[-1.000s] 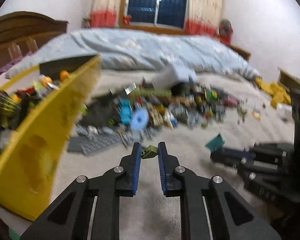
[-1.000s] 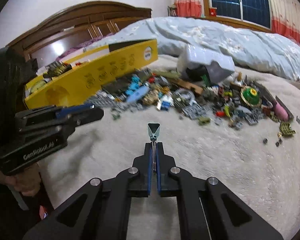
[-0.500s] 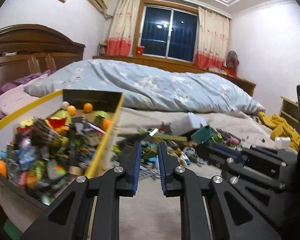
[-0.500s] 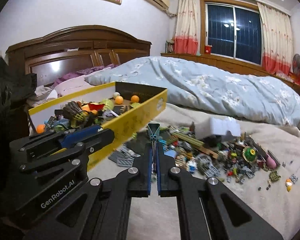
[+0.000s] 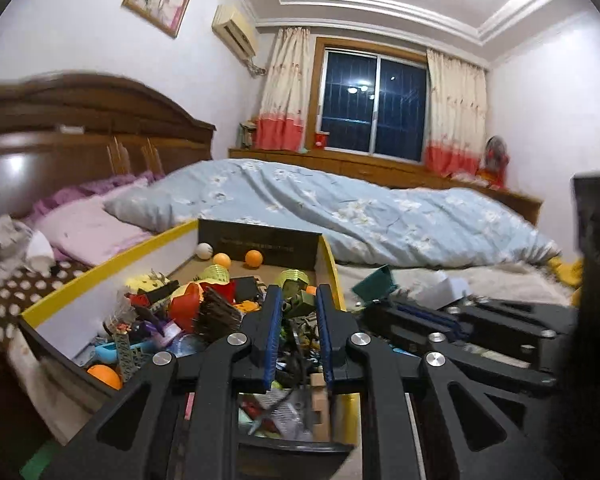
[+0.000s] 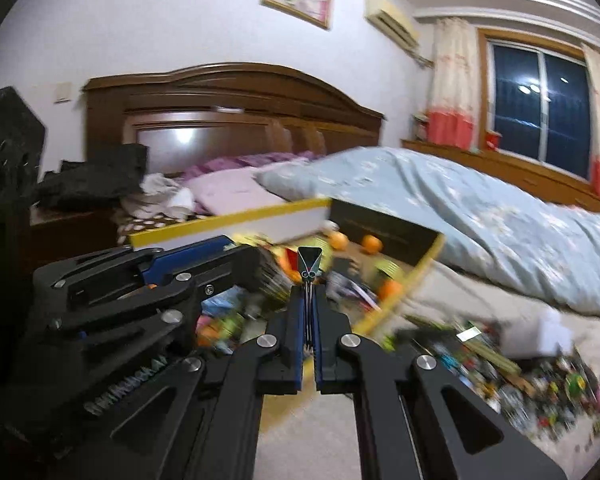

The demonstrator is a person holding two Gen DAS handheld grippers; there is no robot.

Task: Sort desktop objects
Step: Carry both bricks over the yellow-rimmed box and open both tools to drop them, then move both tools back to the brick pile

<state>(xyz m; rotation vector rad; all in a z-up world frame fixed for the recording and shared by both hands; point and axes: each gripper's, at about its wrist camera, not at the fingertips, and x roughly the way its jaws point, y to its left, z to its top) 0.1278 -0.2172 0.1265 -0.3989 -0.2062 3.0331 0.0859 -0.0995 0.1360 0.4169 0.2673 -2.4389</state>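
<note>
My left gripper (image 5: 297,300) is shut on a small olive-green brick piece (image 5: 300,305) and hangs over the near end of the yellow toy box (image 5: 100,276). The box is heaped with mixed toys and orange balls (image 5: 254,258). My right gripper (image 6: 309,294) is shut on a thin teal wedge piece (image 6: 309,258), held above the box's yellow rim (image 6: 228,220). The two grippers are side by side: the right one (image 5: 396,312) shows with its teal piece (image 5: 374,282) in the left wrist view, and the left gripper (image 6: 236,254) shows in the right wrist view.
A pile of loose toy pieces (image 6: 500,360) lies on the beige blanket to the right of the box, beside a white block (image 6: 540,332). A blue quilt (image 5: 360,208), pink pillows (image 5: 88,232) and a wooden headboard (image 6: 228,108) lie behind.
Both grippers rose and swung left from the loose pile to above the yellow box, each still gripping its piece. The views tipped up from the blanket toward the room.
</note>
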